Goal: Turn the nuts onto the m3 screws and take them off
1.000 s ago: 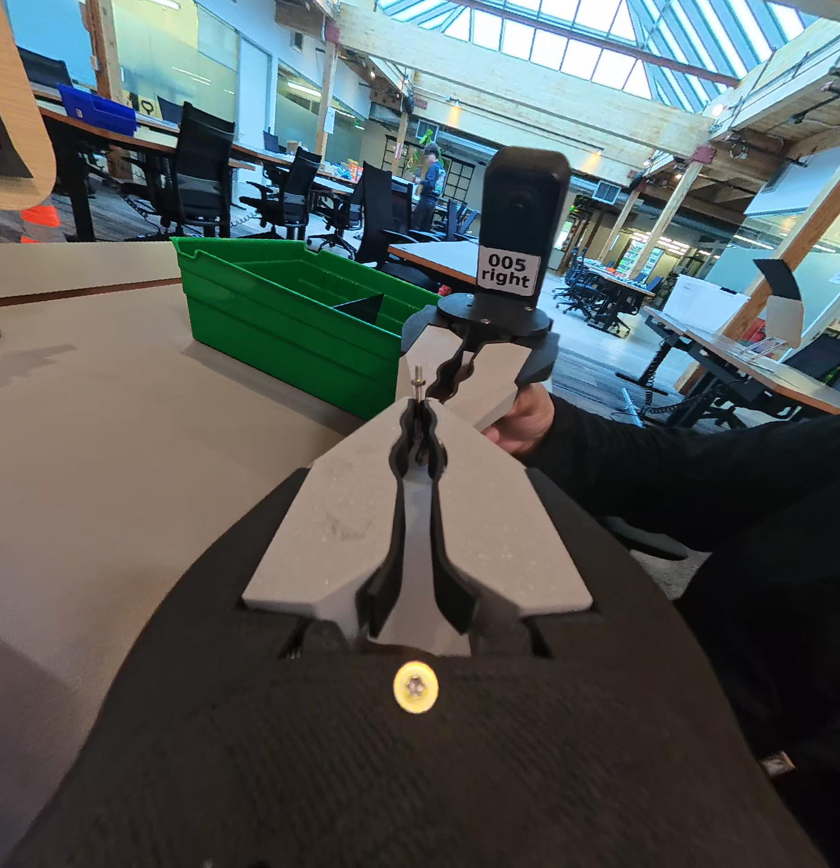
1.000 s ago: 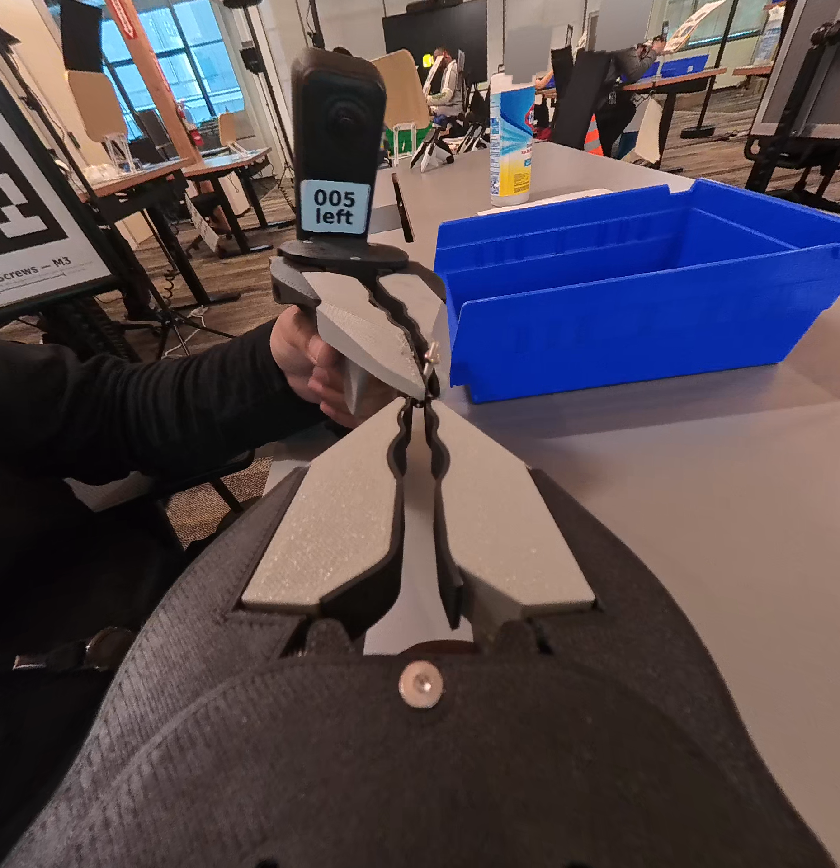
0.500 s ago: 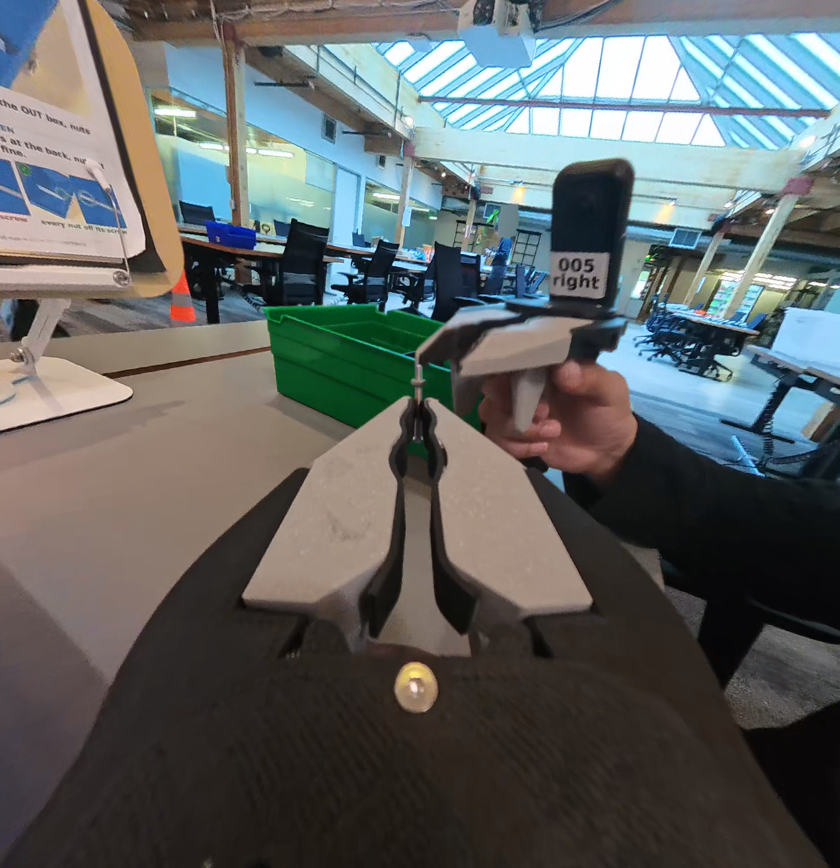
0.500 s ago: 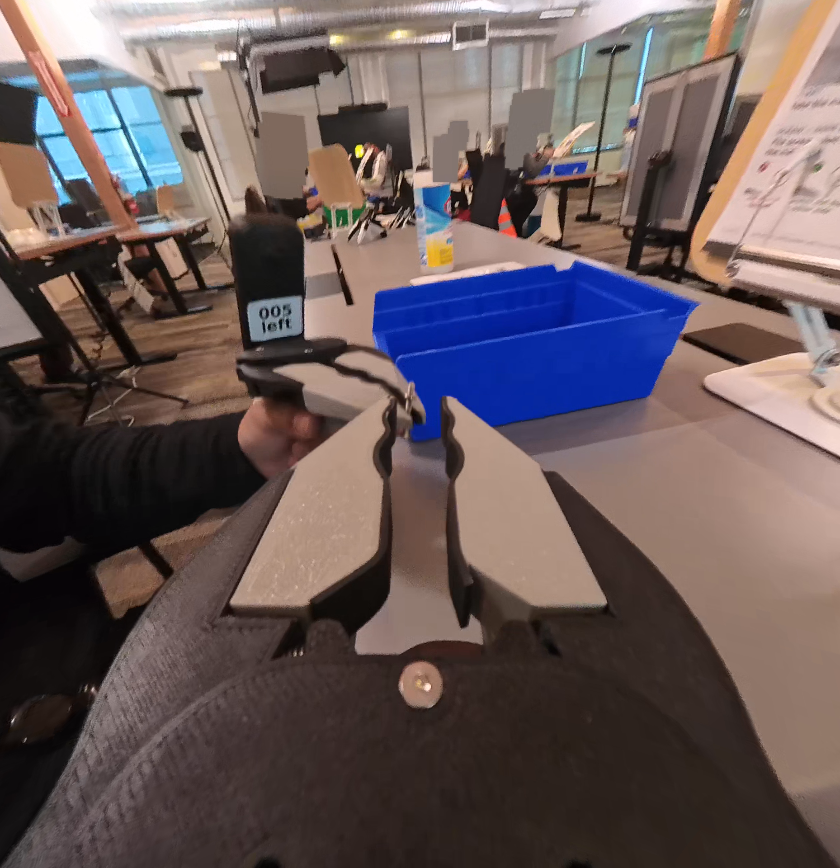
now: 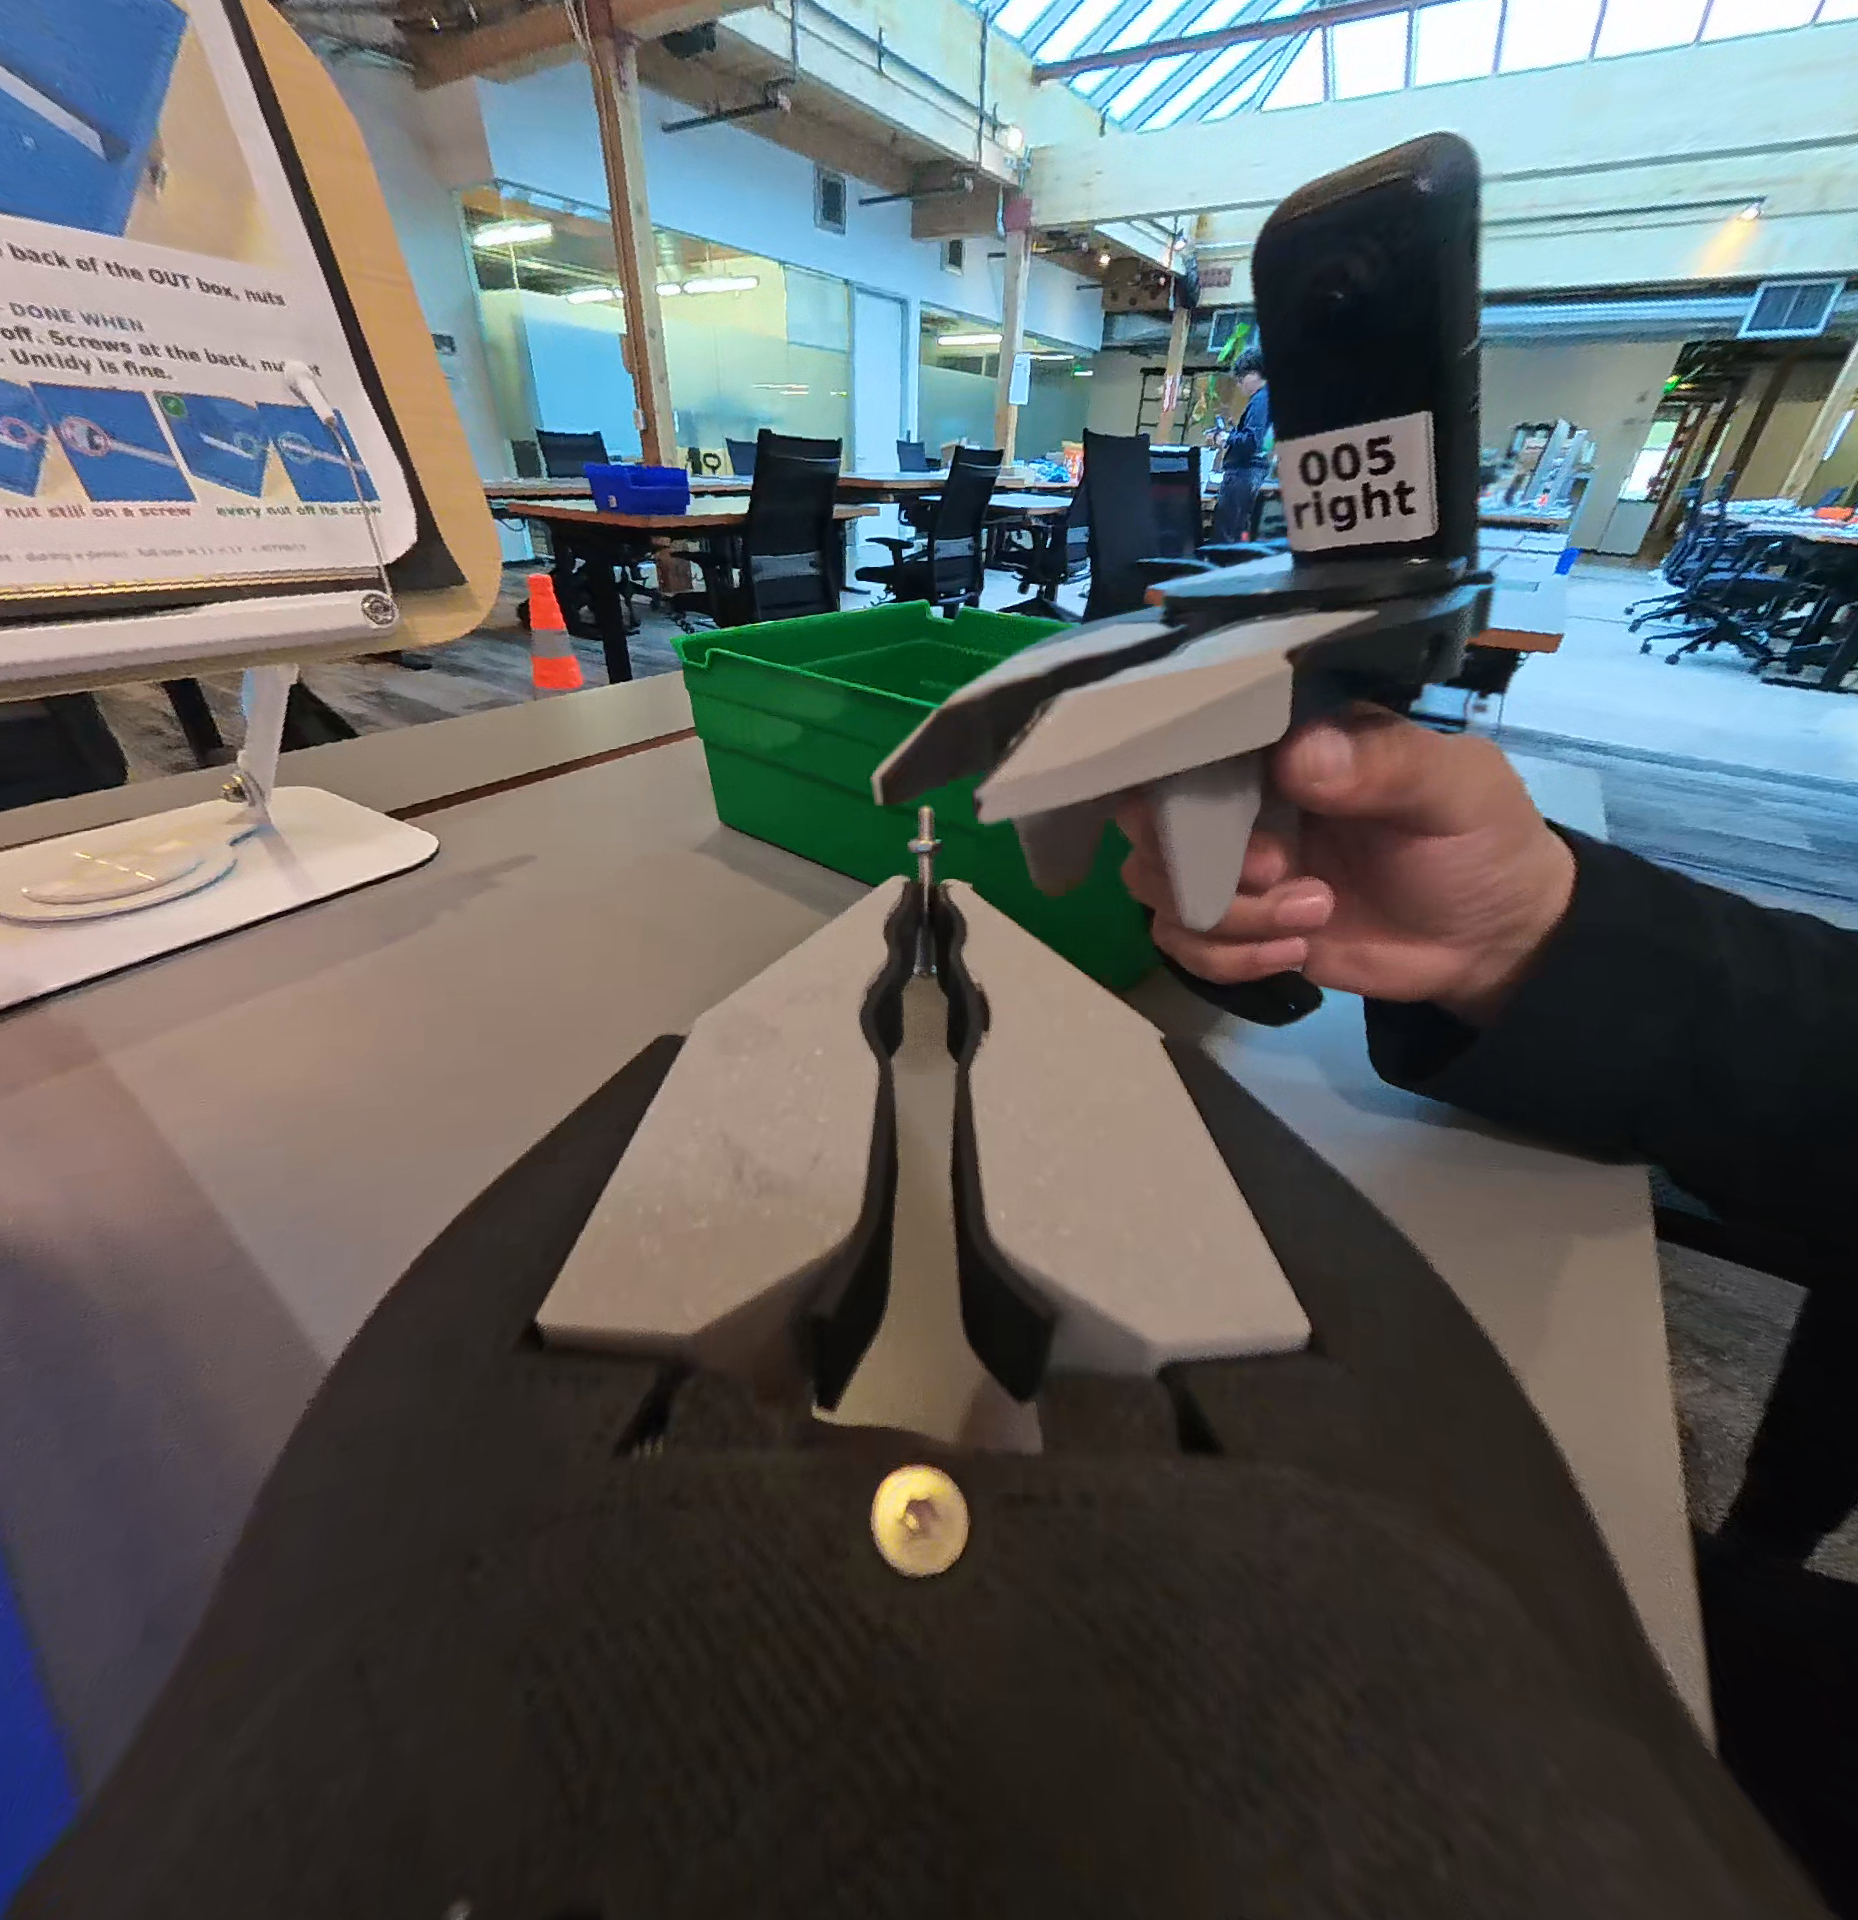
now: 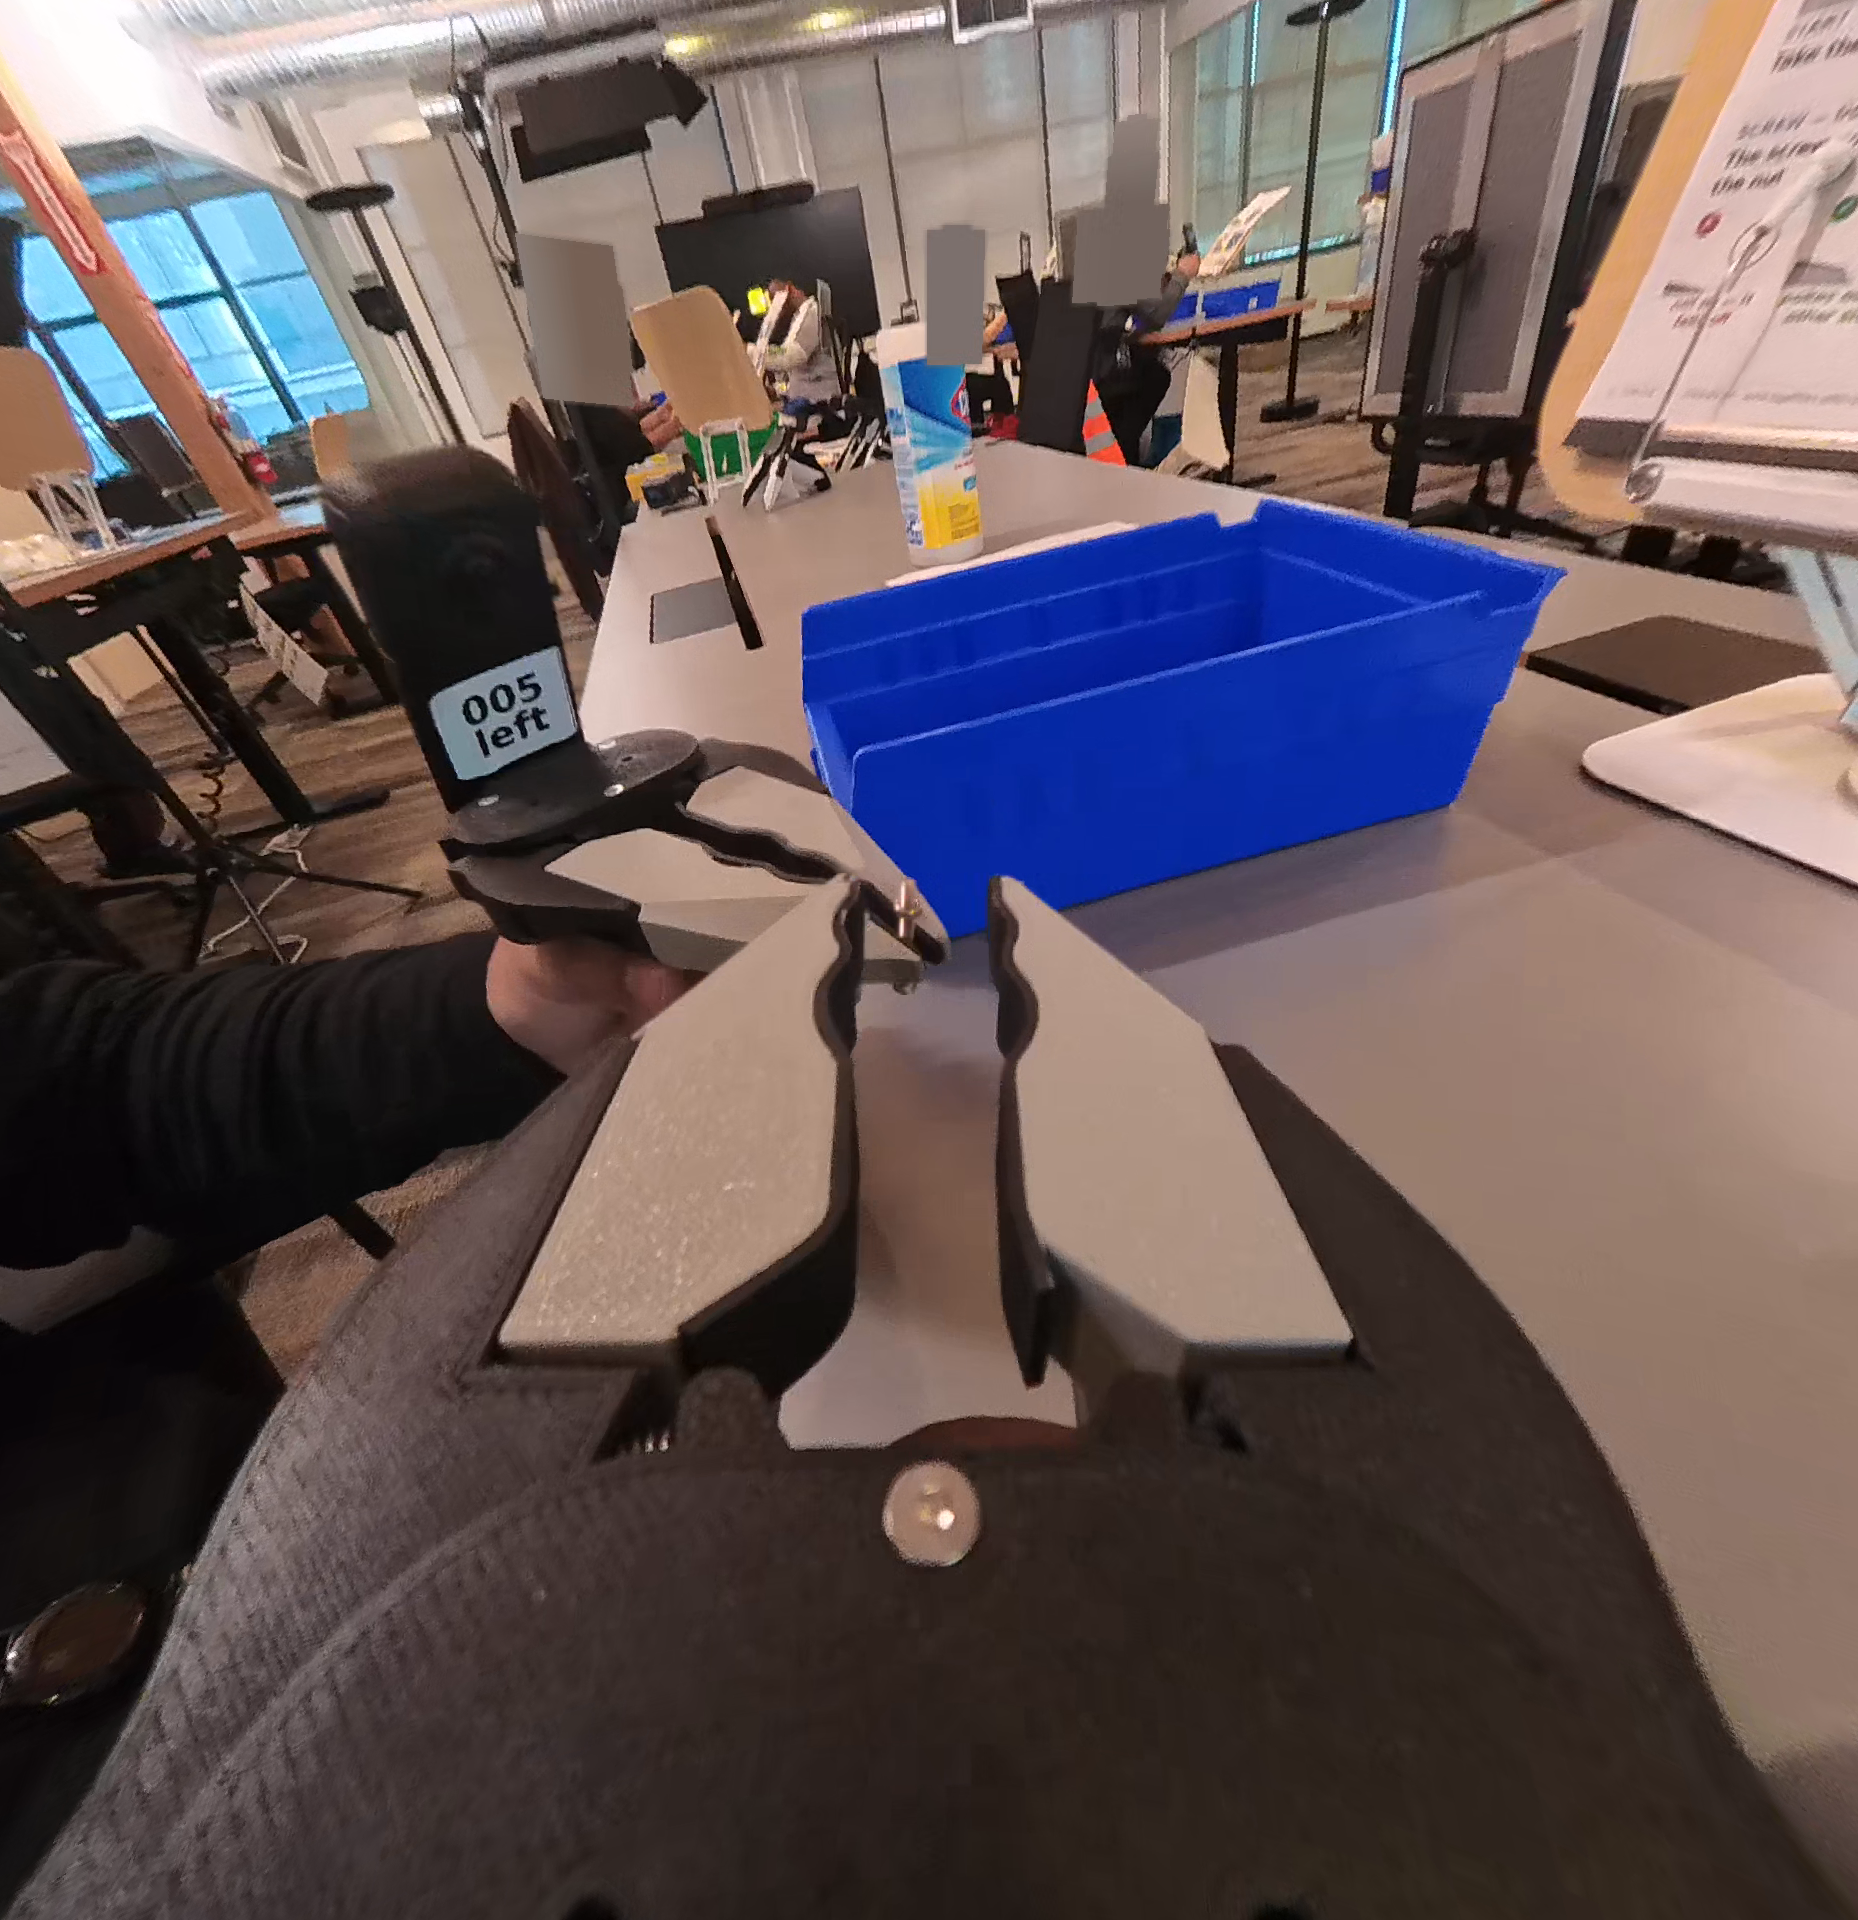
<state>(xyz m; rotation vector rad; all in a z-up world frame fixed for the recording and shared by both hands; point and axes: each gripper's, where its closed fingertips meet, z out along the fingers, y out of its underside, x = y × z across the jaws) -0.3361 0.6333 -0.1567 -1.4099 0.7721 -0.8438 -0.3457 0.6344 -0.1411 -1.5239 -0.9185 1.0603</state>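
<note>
My left gripper (image 5: pixel 923 914) is shut on a small M3 screw (image 5: pixel 923 894) that stands upright out of its tips, with a nut (image 5: pixel 923 847) threaded near the screw's top. My right gripper (image 5: pixel 935 795) hovers just above the screw, open and empty. In the right wrist view my right gripper (image 6: pixel 922 899) has its jaws well apart. The left gripper (image 6: pixel 920 951) sits just beyond its left finger, with the screw (image 6: pixel 907 912) sticking up. Both are held over the grey table (image 5: pixel 281 1039).
A green bin (image 5: pixel 800 748) stands behind the screw. A blue bin (image 6: pixel 1164 748) stands ahead in the right wrist view. An instruction board on a white stand (image 5: pixel 177 862) is to the left. A wipes canister (image 6: pixel 930 457) stands behind the blue bin. The table edge runs at right (image 5: pixel 1631 1195). Both grippers' tips are close together, under 4 cm apart.
My right gripper has opened wider and come off the screw's tip, and now sits slightly above it. The left gripper kept hold of the screw while both views swung round.
</note>
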